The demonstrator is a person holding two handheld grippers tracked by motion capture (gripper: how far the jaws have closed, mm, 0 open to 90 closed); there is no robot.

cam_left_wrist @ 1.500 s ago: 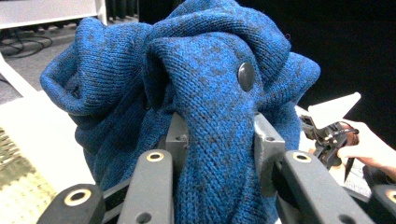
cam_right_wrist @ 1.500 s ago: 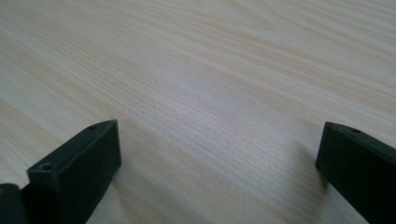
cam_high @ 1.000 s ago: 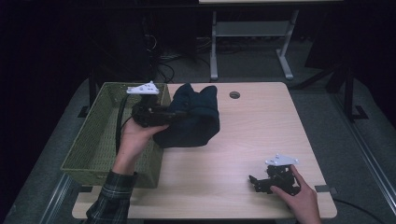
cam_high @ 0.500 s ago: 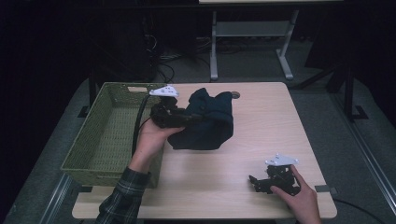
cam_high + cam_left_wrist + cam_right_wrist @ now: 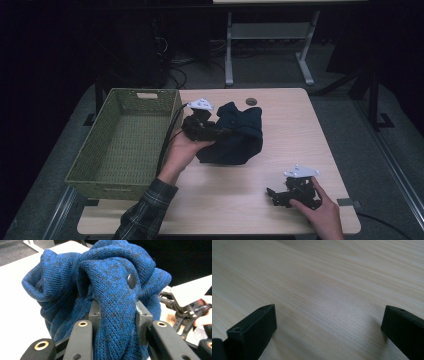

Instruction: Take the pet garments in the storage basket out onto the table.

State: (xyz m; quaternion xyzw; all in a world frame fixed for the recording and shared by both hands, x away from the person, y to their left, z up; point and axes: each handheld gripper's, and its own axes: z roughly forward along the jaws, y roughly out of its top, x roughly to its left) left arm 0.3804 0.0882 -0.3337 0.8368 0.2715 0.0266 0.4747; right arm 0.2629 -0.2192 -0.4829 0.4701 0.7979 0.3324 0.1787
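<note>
The right tongs (image 5: 295,192) rest spread and empty on the pale wooden counter (image 5: 300,130) — parked, it seems. Beyond them, the left tongs (image 5: 207,131) clench a fold of the bunched dark-blue knitted garment (image 5: 235,137), lying on the counter beside the empty green woven basket (image 5: 125,135) — likely for laying out.

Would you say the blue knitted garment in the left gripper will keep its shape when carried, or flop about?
Probably floppy: the blue knitted garment bunches in loose folds around the left gripper, whose jaws pinch one fold. It likely will not slip, since the knit looks coarse. On the table it should drag and crumple rather than slide as one piece.
</note>
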